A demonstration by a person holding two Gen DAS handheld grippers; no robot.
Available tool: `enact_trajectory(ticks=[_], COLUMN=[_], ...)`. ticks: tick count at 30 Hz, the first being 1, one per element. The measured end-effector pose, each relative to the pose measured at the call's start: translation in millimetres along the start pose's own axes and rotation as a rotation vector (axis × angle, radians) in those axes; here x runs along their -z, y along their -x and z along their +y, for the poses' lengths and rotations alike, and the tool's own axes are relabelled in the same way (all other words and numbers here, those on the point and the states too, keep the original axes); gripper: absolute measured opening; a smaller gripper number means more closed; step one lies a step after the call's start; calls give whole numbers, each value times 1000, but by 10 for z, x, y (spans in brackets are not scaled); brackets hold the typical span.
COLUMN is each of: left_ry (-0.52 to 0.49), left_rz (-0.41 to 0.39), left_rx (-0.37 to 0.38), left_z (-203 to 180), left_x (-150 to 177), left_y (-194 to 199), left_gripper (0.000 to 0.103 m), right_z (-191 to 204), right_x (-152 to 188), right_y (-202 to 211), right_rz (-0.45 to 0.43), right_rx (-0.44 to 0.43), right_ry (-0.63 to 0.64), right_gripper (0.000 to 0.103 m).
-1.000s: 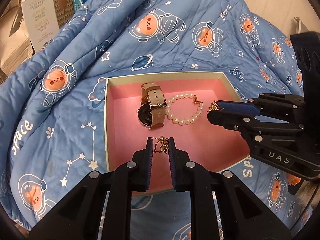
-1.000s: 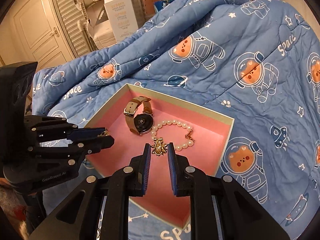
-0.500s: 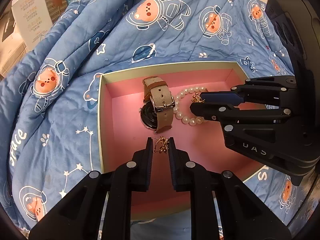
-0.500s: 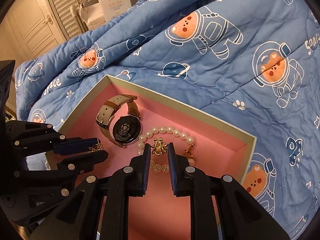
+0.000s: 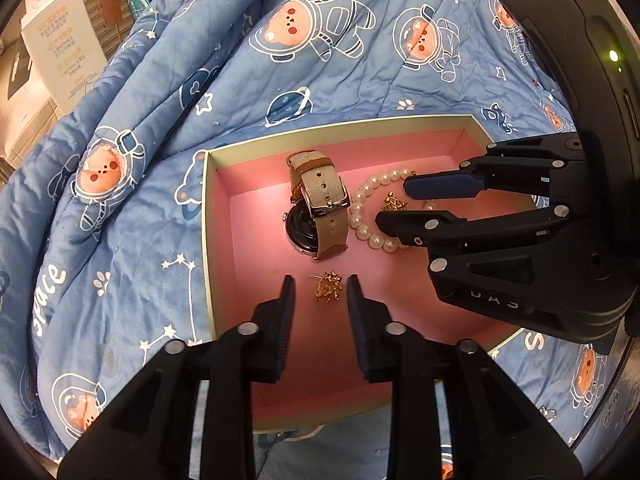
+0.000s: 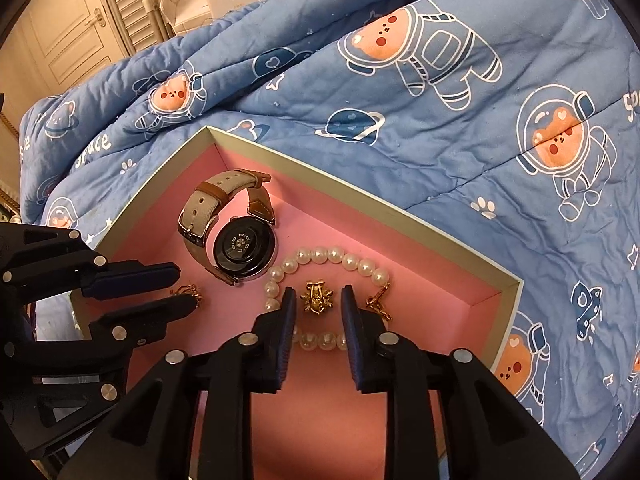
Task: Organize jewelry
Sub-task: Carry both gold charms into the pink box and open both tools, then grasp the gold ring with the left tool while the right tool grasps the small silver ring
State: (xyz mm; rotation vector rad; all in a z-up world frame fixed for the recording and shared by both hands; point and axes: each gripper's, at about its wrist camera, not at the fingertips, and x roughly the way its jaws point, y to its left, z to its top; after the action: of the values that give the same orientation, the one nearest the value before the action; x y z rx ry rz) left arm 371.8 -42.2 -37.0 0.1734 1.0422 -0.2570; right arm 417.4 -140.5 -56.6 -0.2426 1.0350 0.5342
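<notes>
Resting on the blue quilt [image 5: 168,208], the pink-lined box [image 5: 248,216] holds a watch [image 5: 320,208] and pearl bracelet [image 6: 320,258]. My left gripper [image 5: 320,286] and right gripper [image 6: 318,298] have just opened their jaws; a gold earring [image 5: 328,286] and a gold brooch [image 6: 317,297] lie loose between them.

Counts, pink-lined box [image 5: 208,216] in centre frame:
- 1 box
- 1 watch [image 5: 318,210], tan strap, upper middle of the box
- 1 pearl bracelet [image 6: 320,258], right of the watch
- 2 small gold earrings: one [image 5: 328,286] lower centre in the left wrist view, one [image 6: 317,298] centre in the right wrist view
- 2 grippers: left gripper [image 5: 320,288], right gripper [image 6: 318,300]
- 1 blue blanket [image 5: 120,220] underneath
</notes>
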Motion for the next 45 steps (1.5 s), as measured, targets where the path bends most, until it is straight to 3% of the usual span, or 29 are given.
enact_trajectory(ticks=[1, 5, 8, 10, 14, 18, 26, 38, 41, 45], left_ry=[-6, -8, 3, 15, 83, 115, 109, 48, 26, 8], left_rz=[-13, -64, -135, -187, -251, -262, -287, -290, -291, -278], left_rx=[-12, -9, -20, -30, -20, 3, 14, 54, 46, 38], left_z=[-3, 6, 48, 94, 207, 182, -154, -608, -675, -733], left_x=[7, 13, 100, 215, 559, 958, 1568, 1887, 1930, 1968], left_y=[37, 238, 490, 657, 866, 932, 974, 904, 883, 830], left_gripper=[47, 53, 71, 83, 91, 91, 92, 92, 91, 78], right_z=[18, 28, 5, -6, -4, 23, 263, 381, 372, 386], right_x=[-11, -22, 20, 93, 351, 708, 1343, 2068, 2177, 2271], right_y=[3, 93, 255, 409, 744, 974, 1197, 1210, 1176, 1111], right_rz=[-6, -36, -96, -146, -237, -275, -292, -233, -213, -193], right_rx=[3, 11, 25, 35, 49, 27, 36, 25, 18, 10], right_ry=[4, 6, -6, -19, -31, -60, -53, -80, -99, -111], right_gripper=[35, 35, 36, 46, 59, 69, 70, 69, 65, 57])
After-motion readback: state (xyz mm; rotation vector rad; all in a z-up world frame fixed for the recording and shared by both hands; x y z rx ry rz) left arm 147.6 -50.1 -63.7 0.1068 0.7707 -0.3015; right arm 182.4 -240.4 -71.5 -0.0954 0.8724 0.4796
